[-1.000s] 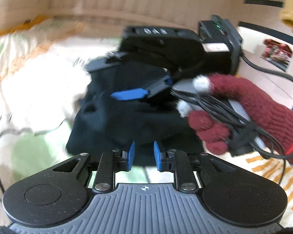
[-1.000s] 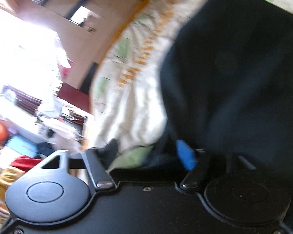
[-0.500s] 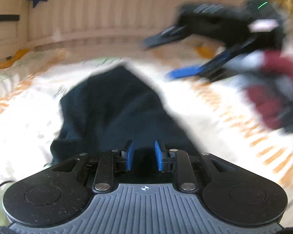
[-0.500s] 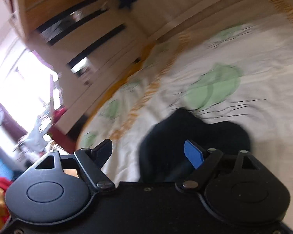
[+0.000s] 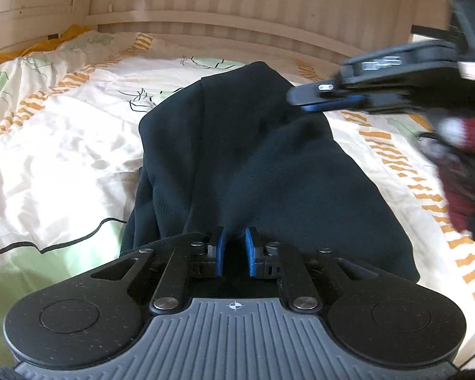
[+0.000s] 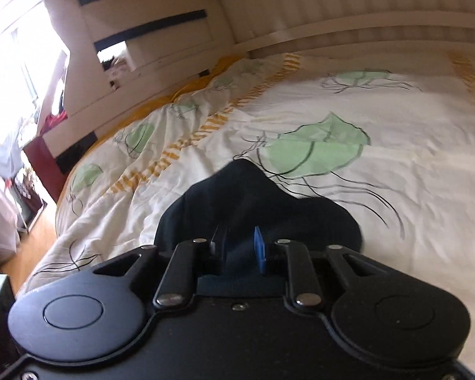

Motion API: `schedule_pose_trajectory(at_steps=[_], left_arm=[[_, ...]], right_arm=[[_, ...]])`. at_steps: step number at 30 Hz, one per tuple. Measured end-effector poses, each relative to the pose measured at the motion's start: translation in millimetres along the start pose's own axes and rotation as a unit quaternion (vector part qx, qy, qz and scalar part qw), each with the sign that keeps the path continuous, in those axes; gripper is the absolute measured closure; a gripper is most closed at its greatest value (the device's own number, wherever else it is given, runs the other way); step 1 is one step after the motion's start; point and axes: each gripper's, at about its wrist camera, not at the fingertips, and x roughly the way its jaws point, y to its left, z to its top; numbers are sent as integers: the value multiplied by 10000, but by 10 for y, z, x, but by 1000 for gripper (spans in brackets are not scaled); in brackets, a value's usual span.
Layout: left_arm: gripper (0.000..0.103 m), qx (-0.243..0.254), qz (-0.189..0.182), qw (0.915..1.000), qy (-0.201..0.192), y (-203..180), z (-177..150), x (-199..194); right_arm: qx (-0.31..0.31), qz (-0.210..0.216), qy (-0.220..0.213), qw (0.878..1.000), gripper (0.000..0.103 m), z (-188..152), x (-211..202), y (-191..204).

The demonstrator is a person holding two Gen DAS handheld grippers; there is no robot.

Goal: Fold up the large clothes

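Observation:
A large dark navy garment (image 5: 256,164) lies bunched lengthwise on the patterned bed cover (image 5: 63,145). My left gripper (image 5: 234,240) sits at its near end, blue pads a narrow gap apart with dark cloth between them. In the left wrist view my right gripper (image 5: 326,103) reaches in from the right at the garment's far right edge, held by a hand in a dark red glove (image 5: 465,171). In the right wrist view my right gripper (image 6: 240,243) has the pads closed in on a fold of the garment (image 6: 253,209).
A wooden slatted headboard (image 5: 253,6) runs along the far side of the bed. A thin black cable (image 5: 63,243) lies on the cover at the left. White shelves (image 6: 148,34) and floor clutter (image 6: 6,174) stand beyond the bed's left edge.
The right gripper swung off to the right, then came back onto the garment's far edge and narrowed from wide open. The garment now lies stretched out longer. The left gripper stayed on its near end.

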Motion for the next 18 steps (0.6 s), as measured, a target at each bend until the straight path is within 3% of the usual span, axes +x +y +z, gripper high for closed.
schedule_pose_trajectory(at_steps=[5, 7, 11, 18], left_arm=[[88, -1, -15, 10000, -16, 7, -9, 4], [88, -44, -40, 10000, -23, 25, -10, 6], [88, -34, -38, 10000, -40, 36, -17, 20], [88, 163, 35, 9998, -102, -25, -45, -8]], right_arm=[[-86, -402, 416, 9983, 75, 98, 580, -75], [-40, -667, 749, 9950, 86, 95, 825, -158], [165, -843, 1242, 9885, 90, 20, 1101, -283], [67, -866, 1192, 9891, 90, -82, 1078, -281]])
